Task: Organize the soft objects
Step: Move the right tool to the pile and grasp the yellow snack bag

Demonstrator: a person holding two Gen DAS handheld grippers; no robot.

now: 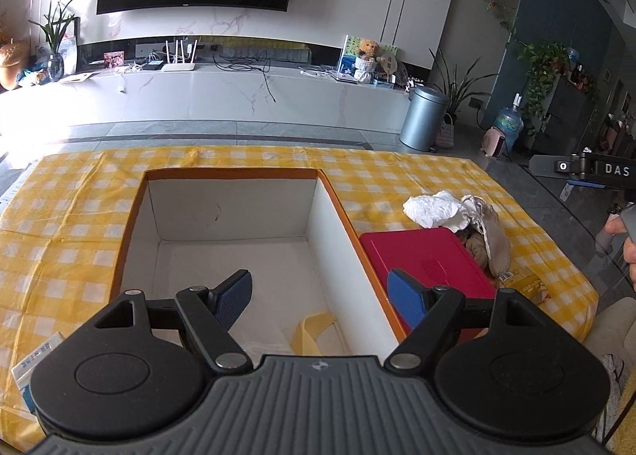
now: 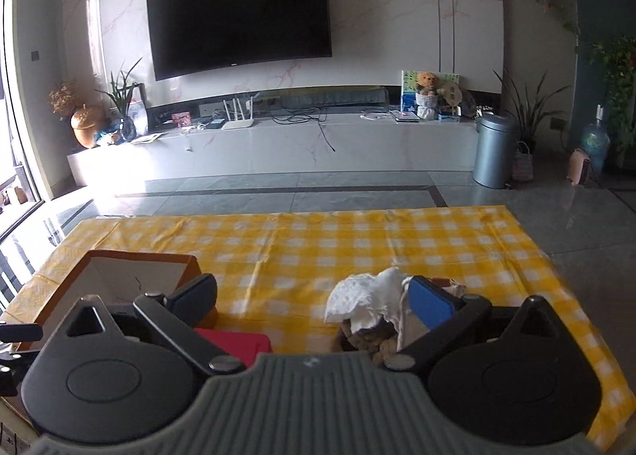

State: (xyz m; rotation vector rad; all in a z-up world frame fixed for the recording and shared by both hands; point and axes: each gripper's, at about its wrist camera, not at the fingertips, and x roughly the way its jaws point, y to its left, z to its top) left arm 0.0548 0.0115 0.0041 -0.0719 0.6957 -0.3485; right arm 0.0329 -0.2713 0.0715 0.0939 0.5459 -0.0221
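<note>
An open white box with an orange rim [image 1: 342,212] sits on the yellow checked cloth; a yellow item [image 1: 308,332] lies in its near corner. My left gripper [image 1: 322,296] is open and empty, above the box's near right side. A red lid [image 1: 429,260] lies right of the box. Beside it is a pile of soft things: crumpled white paper or cloth [image 1: 433,208], a beige pouch [image 1: 497,244] and a brown plush [image 1: 475,248]. My right gripper [image 2: 314,300] is open and empty, above the near edge of the pile [image 2: 369,304]. The box also shows in the right wrist view [image 2: 119,272].
A yellow snack packet [image 1: 528,284] lies near the table's right edge. A plastic bag with print [image 1: 28,371] lies at the near left. Beyond the table are floor, a TV bench, a grey bin [image 1: 421,117] and plants.
</note>
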